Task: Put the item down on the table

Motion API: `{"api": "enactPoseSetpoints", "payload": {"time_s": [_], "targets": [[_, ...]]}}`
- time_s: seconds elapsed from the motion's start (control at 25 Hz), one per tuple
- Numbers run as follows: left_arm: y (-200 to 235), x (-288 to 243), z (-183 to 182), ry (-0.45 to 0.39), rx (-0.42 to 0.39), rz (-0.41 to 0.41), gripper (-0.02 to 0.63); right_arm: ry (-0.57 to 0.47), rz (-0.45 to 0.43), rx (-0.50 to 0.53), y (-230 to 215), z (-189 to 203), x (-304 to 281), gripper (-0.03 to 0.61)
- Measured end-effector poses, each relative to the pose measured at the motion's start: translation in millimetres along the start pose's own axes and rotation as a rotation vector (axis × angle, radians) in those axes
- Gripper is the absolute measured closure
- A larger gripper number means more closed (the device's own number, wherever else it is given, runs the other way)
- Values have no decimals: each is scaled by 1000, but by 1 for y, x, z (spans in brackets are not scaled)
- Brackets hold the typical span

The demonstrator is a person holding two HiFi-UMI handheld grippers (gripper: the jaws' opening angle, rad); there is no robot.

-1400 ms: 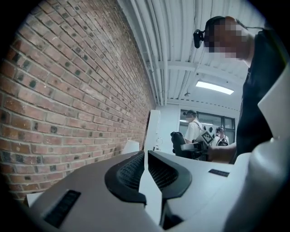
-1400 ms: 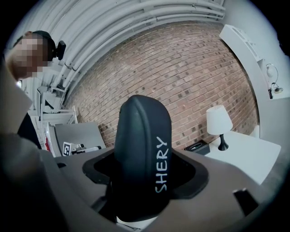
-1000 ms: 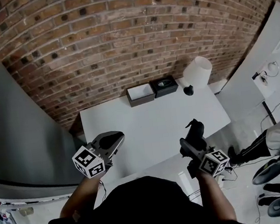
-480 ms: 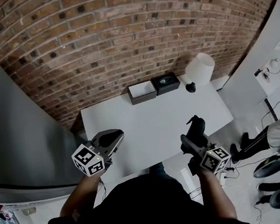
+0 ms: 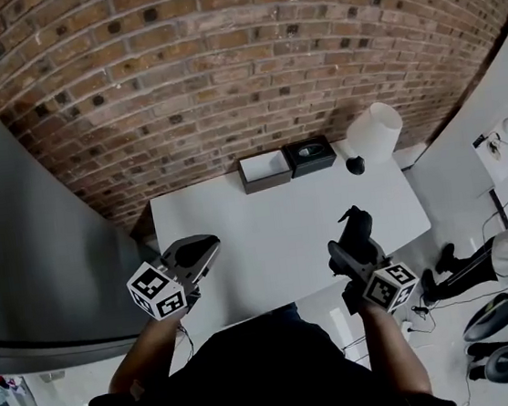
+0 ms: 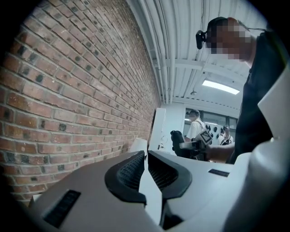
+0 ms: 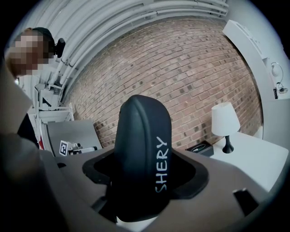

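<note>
Right gripper [image 5: 356, 238] clamped on black case [image 7: 141, 145] (lettered SHERY), upright above the near side of table [image 5: 265, 219], not yet down; likely lining up placement. Left gripper [image 5: 200, 252] jaws together, empty, kept aside.

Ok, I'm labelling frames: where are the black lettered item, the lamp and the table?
black lettered item [image 7: 136, 149], right gripper view, its front face.
lamp [image 5: 375, 129], head view, its white shade.
table [image 5: 267, 233], head view, bare top.

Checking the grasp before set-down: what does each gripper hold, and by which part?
The right gripper clamps the black item marked SHERY by its lower part; left gripper is empty.
</note>
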State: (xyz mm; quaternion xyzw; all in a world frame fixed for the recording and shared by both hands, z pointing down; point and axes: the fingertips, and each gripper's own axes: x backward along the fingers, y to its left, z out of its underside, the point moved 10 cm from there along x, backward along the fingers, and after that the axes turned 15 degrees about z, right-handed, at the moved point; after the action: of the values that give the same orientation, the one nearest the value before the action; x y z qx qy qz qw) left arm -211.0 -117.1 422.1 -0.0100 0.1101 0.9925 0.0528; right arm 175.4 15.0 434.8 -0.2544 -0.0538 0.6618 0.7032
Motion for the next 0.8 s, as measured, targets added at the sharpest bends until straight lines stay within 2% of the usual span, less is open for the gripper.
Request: {"api": "enactPoseSetpoints", "payload": {"time_s": [0.12,0.28,0.8], "targets": [[6,-11,-1,13,6,-8,572,27,7,-15,-6,-5,-13,238],[18,-27,-3,31,8,-5,572,17,0,39,-24,-11,-33,238],[51,-75,-7,41,24,-9,572,46,-1,39,-62,-27,-73,238]]}}
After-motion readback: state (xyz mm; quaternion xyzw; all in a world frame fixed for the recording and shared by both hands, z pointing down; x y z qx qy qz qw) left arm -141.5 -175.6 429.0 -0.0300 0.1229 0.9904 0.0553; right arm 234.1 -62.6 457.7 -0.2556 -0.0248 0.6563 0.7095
